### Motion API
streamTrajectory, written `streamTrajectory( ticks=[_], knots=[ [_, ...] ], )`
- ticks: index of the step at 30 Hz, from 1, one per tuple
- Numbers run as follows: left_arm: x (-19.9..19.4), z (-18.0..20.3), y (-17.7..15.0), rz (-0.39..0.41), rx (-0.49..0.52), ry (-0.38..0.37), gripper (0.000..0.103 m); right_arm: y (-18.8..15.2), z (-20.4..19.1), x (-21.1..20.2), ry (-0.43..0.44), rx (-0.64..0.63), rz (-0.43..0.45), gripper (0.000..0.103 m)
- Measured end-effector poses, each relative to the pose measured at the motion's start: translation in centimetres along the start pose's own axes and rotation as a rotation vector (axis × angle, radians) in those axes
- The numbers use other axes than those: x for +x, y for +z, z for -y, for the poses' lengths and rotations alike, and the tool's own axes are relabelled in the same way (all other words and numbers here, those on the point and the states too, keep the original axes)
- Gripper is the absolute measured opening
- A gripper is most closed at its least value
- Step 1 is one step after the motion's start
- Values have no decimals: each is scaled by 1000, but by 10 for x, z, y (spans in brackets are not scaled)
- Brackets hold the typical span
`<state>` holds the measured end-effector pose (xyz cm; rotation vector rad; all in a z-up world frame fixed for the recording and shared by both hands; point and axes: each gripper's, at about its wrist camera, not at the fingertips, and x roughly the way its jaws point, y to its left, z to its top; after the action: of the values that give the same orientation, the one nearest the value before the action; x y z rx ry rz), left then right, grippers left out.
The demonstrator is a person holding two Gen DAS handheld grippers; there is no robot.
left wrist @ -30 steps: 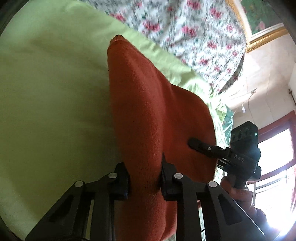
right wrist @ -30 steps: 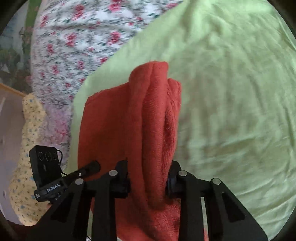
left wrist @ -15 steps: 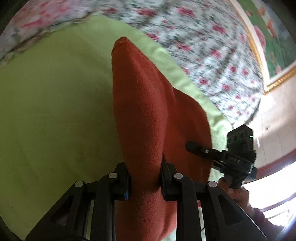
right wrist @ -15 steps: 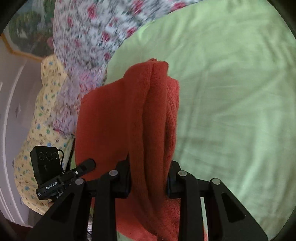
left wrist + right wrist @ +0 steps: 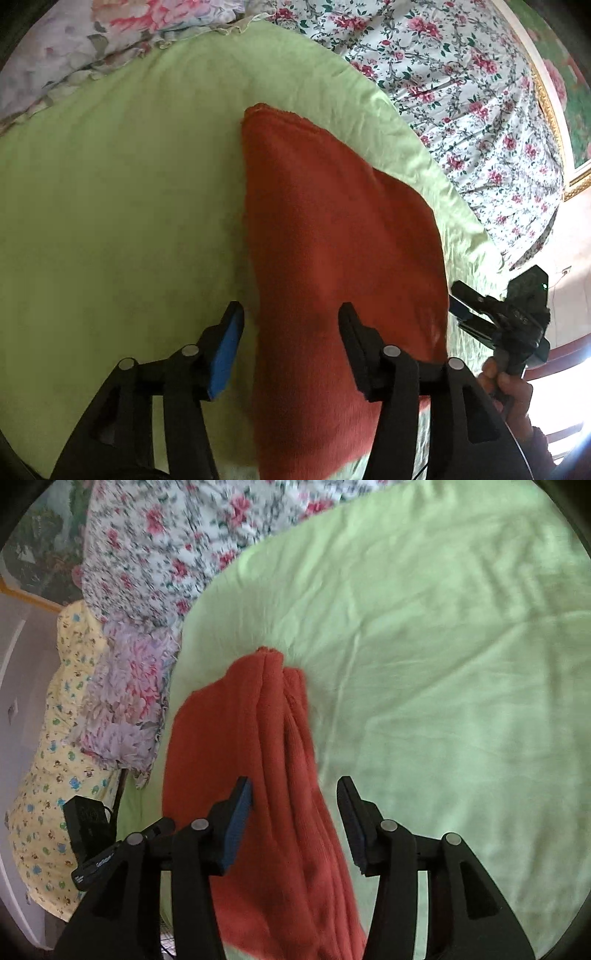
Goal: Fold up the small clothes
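Observation:
A rust-red knitted garment lies folded on the light green sheet. My left gripper is open, its jaws standing apart on either side of the garment's near end. In the right wrist view the same garment shows layered folds, and my right gripper is open with its jaws spread around the folded edge. The right gripper also shows in the left wrist view at the garment's right edge. The left gripper's body shows in the right wrist view at lower left.
A floral bedspread lies beyond the green sheet. A pale flowered pillow and a yellow printed cloth sit at the left. A gold-framed picture and a bright window are at the right.
Both grippers have opened and let go of the red garment, which has dropped from hanging upright to lying on the green sheet.

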<state>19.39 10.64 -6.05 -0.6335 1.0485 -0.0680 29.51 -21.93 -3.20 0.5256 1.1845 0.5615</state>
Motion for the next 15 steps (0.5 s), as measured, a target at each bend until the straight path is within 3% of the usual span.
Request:
streamTrajectory(
  ticks=[6, 11, 13, 14, 15],
  knots=[
    [-16, -7, -29, -26, 0, 11, 58, -39, 2, -35, -9, -18, 26, 49],
    [-15, -12, -52, -57, -4, 29, 58, -73, -6, -31, -51, -64, -24, 49],
    [-16, -13, -58, -61, -1, 30, 58, -82, -6, -27, -67, -71, -38, 32],
    [-16, -12, -60, -59, 7, 40, 58, -83, -5, -24, -74, -67, -50, 13],
    [-16, -11, -61, -57, 15, 49, 58, -83, -3, -22, -73, -61, -57, 9]
  ],
)
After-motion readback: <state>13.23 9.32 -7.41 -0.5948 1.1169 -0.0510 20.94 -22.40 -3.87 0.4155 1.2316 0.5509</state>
